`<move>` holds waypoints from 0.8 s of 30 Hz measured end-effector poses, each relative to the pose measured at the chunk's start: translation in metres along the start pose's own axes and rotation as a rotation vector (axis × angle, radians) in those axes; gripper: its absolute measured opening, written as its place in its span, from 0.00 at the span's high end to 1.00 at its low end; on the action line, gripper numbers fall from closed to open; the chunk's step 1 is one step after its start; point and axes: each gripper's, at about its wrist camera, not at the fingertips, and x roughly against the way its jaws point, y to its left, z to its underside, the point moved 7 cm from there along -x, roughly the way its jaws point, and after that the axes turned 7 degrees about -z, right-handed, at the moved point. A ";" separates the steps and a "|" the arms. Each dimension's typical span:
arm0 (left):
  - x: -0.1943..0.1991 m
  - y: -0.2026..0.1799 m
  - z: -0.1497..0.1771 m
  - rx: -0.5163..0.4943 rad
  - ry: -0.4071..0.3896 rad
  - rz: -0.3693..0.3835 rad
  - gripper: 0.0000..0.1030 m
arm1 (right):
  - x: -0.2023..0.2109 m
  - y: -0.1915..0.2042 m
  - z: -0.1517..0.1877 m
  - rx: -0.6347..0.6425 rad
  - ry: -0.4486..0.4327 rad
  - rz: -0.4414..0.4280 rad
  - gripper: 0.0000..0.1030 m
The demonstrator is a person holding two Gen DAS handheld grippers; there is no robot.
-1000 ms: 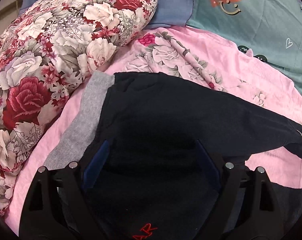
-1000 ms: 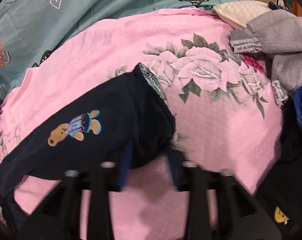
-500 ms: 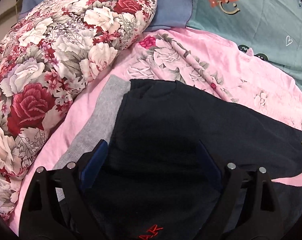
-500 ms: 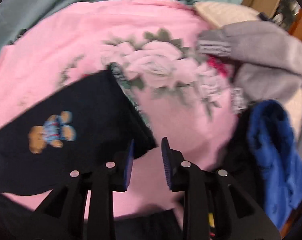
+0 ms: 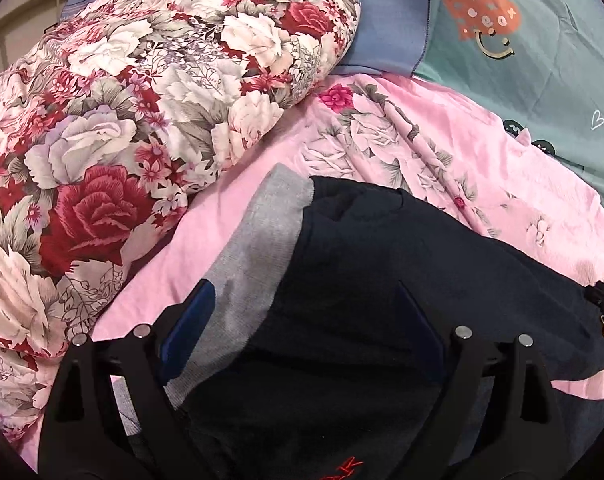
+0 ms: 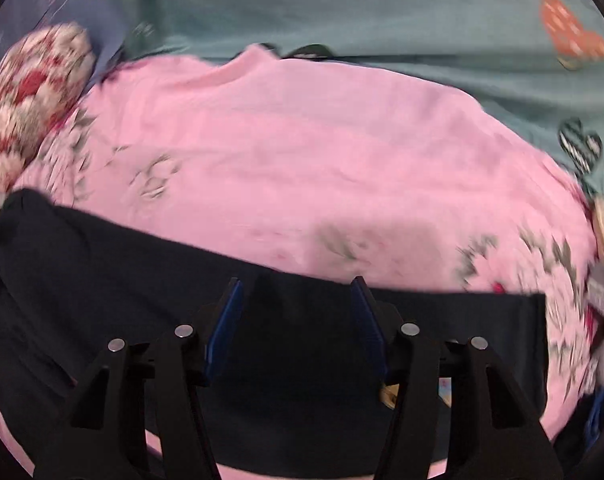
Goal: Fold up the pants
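Two grippers over the dark pants (image 5: 401, 264): left gripper (image 5: 302, 320) jaws wide; right gripper (image 6: 298, 316) jaws just opening, gripping nothing.

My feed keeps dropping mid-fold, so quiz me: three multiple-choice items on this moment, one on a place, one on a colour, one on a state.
1. What do the dark pants lie on?
A. pink sheet
B. wooden floor
C. white table

2. What colour is the waistband?
A. red
B. grey
C. yellow

3. How does the right gripper stand?
A. shut on a sock
B. shut on the pillow
C. open, jaws apart over the pants

Answers:
1 A, the pink sheet shows all round the dark cloth.
2 B, a grey band edges the pants nearest the flowered pillow.
3 C, its jaws have just been opening, and neither blue pad presses on the cloth.
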 end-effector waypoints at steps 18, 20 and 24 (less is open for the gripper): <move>-0.004 -0.005 0.004 -0.012 0.025 0.007 0.12 | -0.028 0.041 -0.029 0.192 0.002 -0.078 0.97; -0.006 -0.005 0.005 -0.026 0.026 -0.004 0.12 | -0.024 0.027 -0.044 0.098 -0.052 -0.085 0.97; -0.012 -0.002 0.005 -0.027 0.034 -0.035 0.12 | -0.045 0.025 -0.040 0.093 -0.005 -0.053 0.95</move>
